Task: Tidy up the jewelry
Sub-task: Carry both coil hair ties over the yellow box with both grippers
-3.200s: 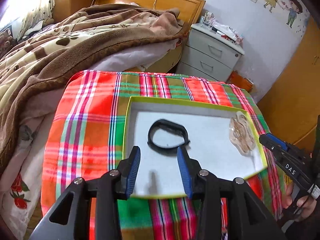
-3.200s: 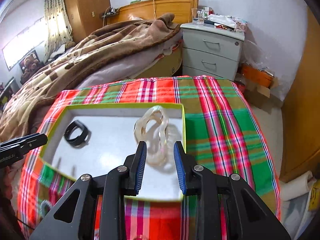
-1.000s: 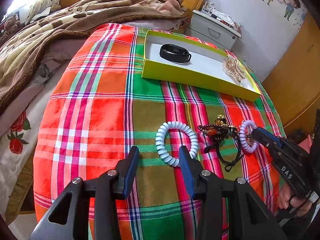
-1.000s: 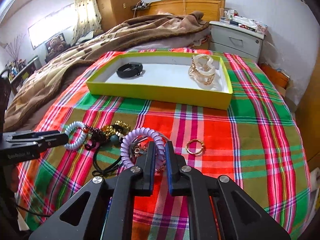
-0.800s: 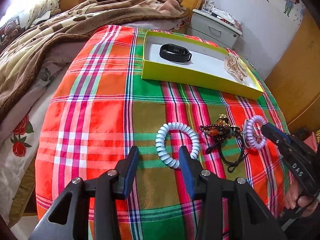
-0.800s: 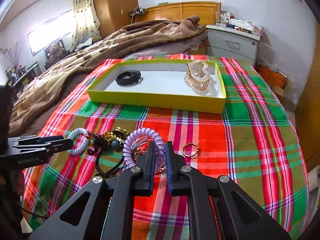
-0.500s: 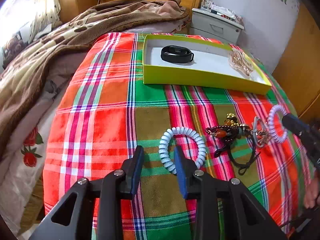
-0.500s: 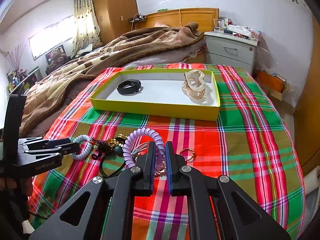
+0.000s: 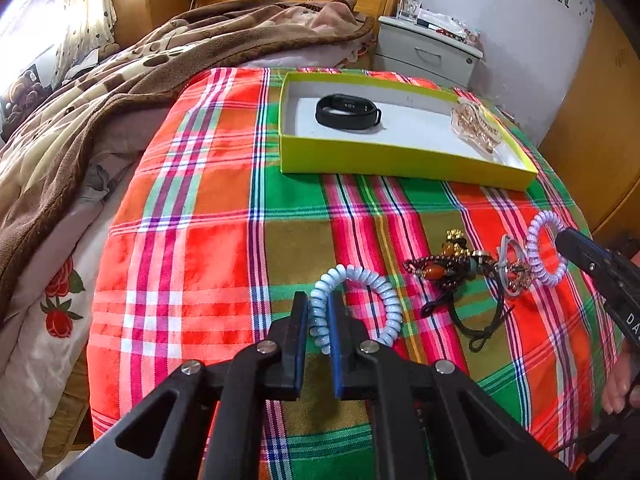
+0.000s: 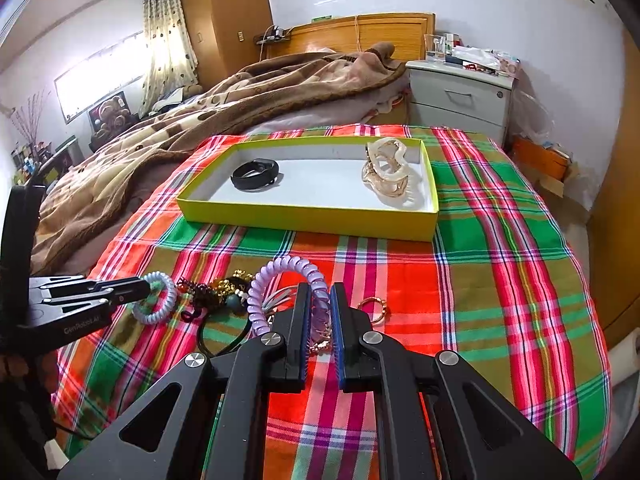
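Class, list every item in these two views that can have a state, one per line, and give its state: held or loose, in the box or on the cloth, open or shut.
Left tool: shut on blue spiral hair tie.
Right tool: shut on purple spiral hair tie.
Black wristband: in yellow box.
Hair claw: in box.
Bead bracelet: loose on cloth.
Gold ring: loose on cloth.
Nightstand drawers: shut.

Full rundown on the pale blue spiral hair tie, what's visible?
The pale blue spiral hair tie is a glossy, plastic-looking coil forming a closed ring. Its near-left arc is pinched between the left gripper fingers; the far side lies against the red-green plaid cloth. It sits left of the beaded jewelry cluster, apart from it, in front of the yellow-green tray.
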The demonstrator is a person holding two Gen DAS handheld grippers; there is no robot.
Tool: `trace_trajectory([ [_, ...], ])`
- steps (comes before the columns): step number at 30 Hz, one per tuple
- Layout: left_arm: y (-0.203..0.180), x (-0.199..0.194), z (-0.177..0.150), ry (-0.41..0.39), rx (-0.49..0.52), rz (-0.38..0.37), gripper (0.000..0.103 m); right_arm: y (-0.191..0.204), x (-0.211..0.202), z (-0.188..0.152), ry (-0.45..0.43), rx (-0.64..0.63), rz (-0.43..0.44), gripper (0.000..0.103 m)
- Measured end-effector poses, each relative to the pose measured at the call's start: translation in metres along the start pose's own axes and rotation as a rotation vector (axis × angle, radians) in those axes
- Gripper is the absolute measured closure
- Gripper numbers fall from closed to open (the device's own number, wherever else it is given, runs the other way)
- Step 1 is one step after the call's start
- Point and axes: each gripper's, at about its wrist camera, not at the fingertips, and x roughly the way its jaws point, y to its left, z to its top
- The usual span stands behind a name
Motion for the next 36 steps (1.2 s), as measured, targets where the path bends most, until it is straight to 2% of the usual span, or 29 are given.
trace_trajectory([
  [13,0.010,-0.021,0.014,-0.059,-0.029,-0.033,0.092,-0.005,-0.005,0.010,-0.018,0.012,-0.019,0.093],
  [18,0.011,-0.008,0.013,-0.006,-0.020,-0.030,0.092,-0.006,-0.004,0.008,-0.014,0.014,-0.014,0.093],
  [21,0.011,0.004,0.010,0.041,-0.017,-0.011,0.083,-0.006,-0.004,0.008,-0.009,0.015,-0.011,0.093],
  [22,0.010,0.007,0.009,0.053,-0.017,-0.016,0.074,-0.005,-0.003,0.008,-0.009,0.013,-0.012,0.093],
  [23,0.010,0.009,0.008,0.060,-0.017,-0.023,0.070,-0.006,-0.004,0.008,-0.010,0.013,-0.011,0.093],
  [26,0.006,0.011,0.007,0.050,0.010,-0.010,0.068,-0.006,-0.004,0.009,-0.013,0.014,-0.011,0.093],
  [31,0.000,0.013,0.008,0.031,0.058,0.030,0.069,-0.006,-0.004,0.009,-0.013,0.016,-0.012,0.093],
  [33,0.000,0.014,0.009,0.027,0.073,0.039,0.078,-0.006,-0.005,0.010,-0.013,0.017,-0.014,0.093],
  [34,0.000,0.014,0.009,0.028,0.072,0.031,0.089,-0.006,-0.005,0.010,-0.012,0.017,-0.016,0.093],
  [36,0.003,0.013,0.011,0.034,0.055,0.018,0.092,-0.007,-0.005,0.011,-0.011,0.020,-0.019,0.093],
])
